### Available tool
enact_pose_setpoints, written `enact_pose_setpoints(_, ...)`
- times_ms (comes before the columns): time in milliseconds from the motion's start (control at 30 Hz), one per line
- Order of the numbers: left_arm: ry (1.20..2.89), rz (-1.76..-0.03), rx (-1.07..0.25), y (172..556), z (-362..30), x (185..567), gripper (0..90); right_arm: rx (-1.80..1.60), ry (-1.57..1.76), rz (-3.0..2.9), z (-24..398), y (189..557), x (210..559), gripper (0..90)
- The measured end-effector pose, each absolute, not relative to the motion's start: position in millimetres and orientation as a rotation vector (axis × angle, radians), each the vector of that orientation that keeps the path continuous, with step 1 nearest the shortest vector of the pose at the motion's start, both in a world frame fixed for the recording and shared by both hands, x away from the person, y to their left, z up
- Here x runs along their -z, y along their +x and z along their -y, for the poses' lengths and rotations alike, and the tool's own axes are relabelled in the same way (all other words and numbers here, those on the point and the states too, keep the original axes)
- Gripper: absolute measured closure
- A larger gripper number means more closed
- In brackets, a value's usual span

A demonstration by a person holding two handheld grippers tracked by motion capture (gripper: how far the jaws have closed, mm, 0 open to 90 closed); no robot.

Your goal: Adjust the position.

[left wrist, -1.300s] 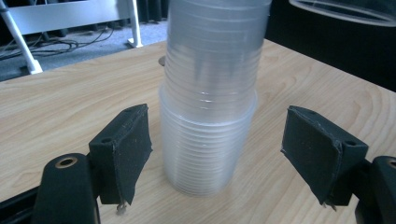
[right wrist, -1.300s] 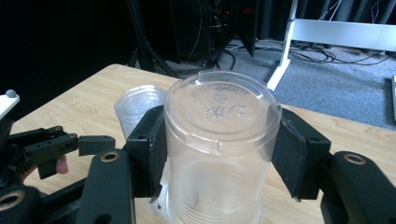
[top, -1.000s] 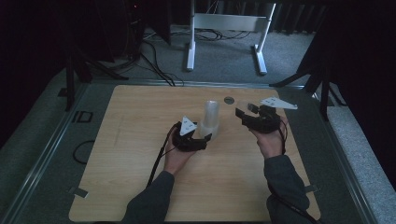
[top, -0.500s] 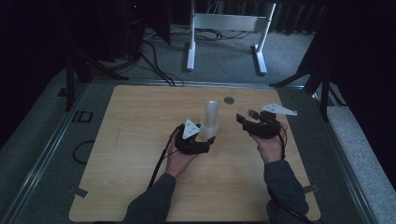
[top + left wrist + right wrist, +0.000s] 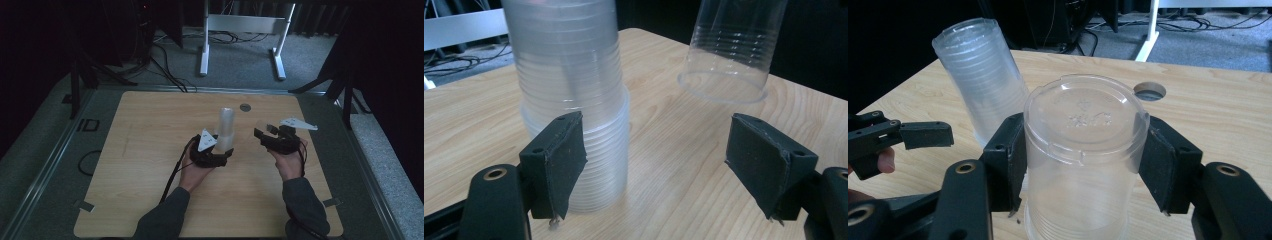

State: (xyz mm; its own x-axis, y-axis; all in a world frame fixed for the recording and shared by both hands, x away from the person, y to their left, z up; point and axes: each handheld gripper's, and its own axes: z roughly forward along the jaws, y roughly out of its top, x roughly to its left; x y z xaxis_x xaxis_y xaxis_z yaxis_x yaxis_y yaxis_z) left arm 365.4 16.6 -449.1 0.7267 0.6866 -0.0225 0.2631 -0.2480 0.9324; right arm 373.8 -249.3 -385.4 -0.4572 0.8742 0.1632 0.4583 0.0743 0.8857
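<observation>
Right gripper view: a single clear cup (image 5: pixel 1083 155), upside down with its flat ribbed base up, sits clamped between the pads of the right gripper (image 5: pixel 1083 165). From above, the cup (image 5: pixel 260 126) hangs over the desk (image 5: pixel 150 200) right of centre, nearer the far edge. Just left of it stands the stack (image 5: pixel 226 130) of nested cups, also upside down, tall and frosted-looking from its many thin ribbed walls. The left gripper (image 5: pixel 212 152) rests at the stack's foot; in its own view the jaws stand apart, one pad (image 5: pixel 564 160) just beside the stack (image 5: pixel 574 100), the other well clear. A round grommet hole (image 5: pixel 245 107) lies near the far edge. The desk is pale wood-grain.
</observation>
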Motion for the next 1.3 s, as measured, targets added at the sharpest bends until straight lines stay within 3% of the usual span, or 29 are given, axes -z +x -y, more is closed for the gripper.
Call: enact_pose_setpoints(1300,1.847,-0.681,-0.455,358,5,448,23.7,-1.413,1.405,-1.95,252,365,415,41.2)
